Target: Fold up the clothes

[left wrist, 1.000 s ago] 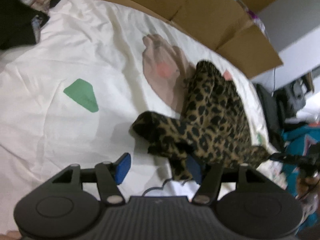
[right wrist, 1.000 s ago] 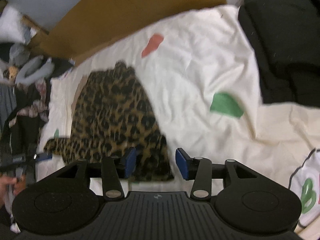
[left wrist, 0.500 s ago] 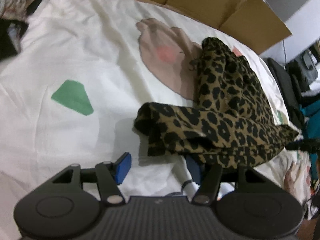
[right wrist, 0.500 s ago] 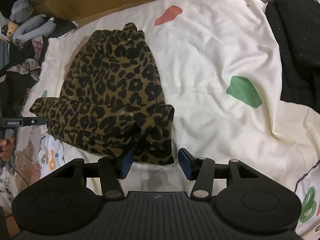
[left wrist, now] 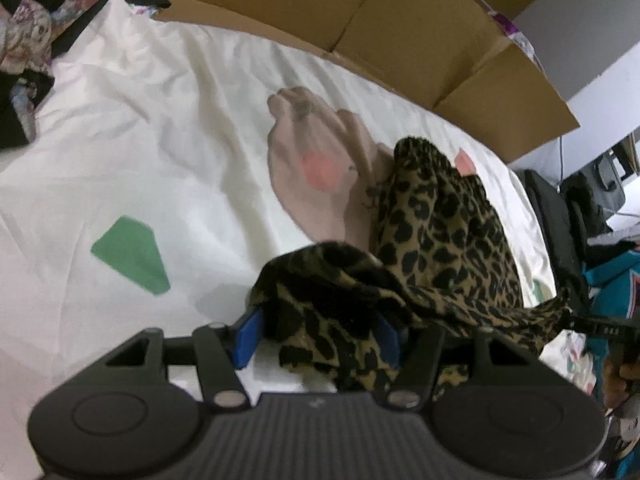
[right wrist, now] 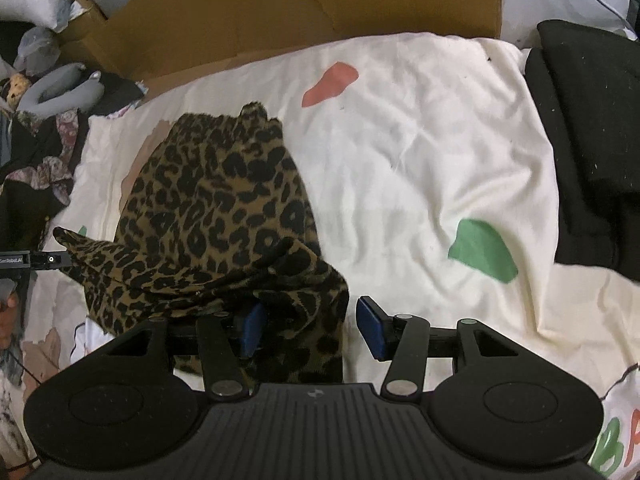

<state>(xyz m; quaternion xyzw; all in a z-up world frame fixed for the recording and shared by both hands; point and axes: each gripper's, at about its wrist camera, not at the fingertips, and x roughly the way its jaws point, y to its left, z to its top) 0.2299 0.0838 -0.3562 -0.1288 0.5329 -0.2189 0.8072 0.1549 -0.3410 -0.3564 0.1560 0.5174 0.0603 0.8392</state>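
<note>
A leopard-print garment (left wrist: 440, 232) lies bunched on a white printed sheet (left wrist: 140, 140). My left gripper (left wrist: 318, 336) is open. The garment's near fold sits between its blue pads and drapes over the right finger. In the right wrist view the same garment (right wrist: 216, 200) spreads away from me. My right gripper (right wrist: 312, 326) is open too, with a fold between its pads that covers part of the left one. Each view shows the other gripper at the garment's far corner: the right gripper (left wrist: 600, 326) and the left gripper (right wrist: 24, 260).
Brown cardboard (right wrist: 300, 8) stands along the far edge of the sheet (right wrist: 420, 160). Folded black clothes (right wrist: 592, 140) lie at the right, and floral and dark clothes (left wrist: 24, 32) at the far left. A person's hand (left wrist: 620, 376) holds the right gripper.
Both grippers have moved in on the garment's near edge. That edge has lifted off the sheet and now sits between the pads of each. Pad spacing looks unchanged.
</note>
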